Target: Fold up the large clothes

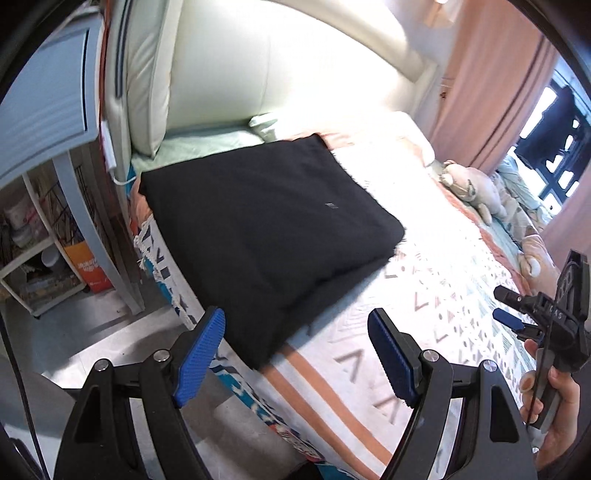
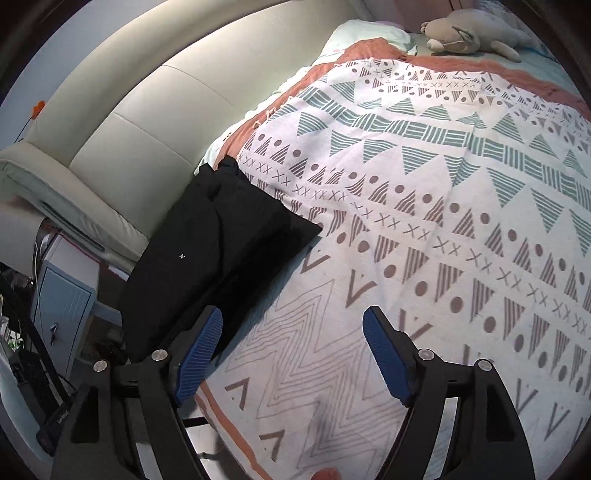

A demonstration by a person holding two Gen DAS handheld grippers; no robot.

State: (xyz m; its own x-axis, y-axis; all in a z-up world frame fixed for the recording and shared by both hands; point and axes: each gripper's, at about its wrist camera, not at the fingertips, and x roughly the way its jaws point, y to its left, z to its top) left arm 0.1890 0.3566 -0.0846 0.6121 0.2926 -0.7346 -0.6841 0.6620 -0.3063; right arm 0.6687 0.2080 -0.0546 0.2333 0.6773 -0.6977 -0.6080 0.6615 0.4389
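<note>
A black garment (image 1: 266,221) lies folded into a flat rectangle on the patterned bedspread (image 1: 436,280), near the bed's left edge and the headboard. It also shows in the right wrist view (image 2: 207,258) at the left. My left gripper (image 1: 295,336) is open and empty, held above the garment's near corner. My right gripper (image 2: 291,343) is open and empty above the bedspread (image 2: 424,221), to the right of the garment. In the left wrist view the right gripper (image 1: 511,308) appears at the far right, held in a hand.
A cream padded headboard (image 1: 258,62) stands behind the garment. A grey bedside cabinet (image 1: 48,88) and a cluttered shelf (image 1: 33,258) stand left of the bed. Plush toys (image 1: 476,184) lie along the far side, also in the right wrist view (image 2: 465,33). Pink curtains (image 1: 491,85) hang beyond.
</note>
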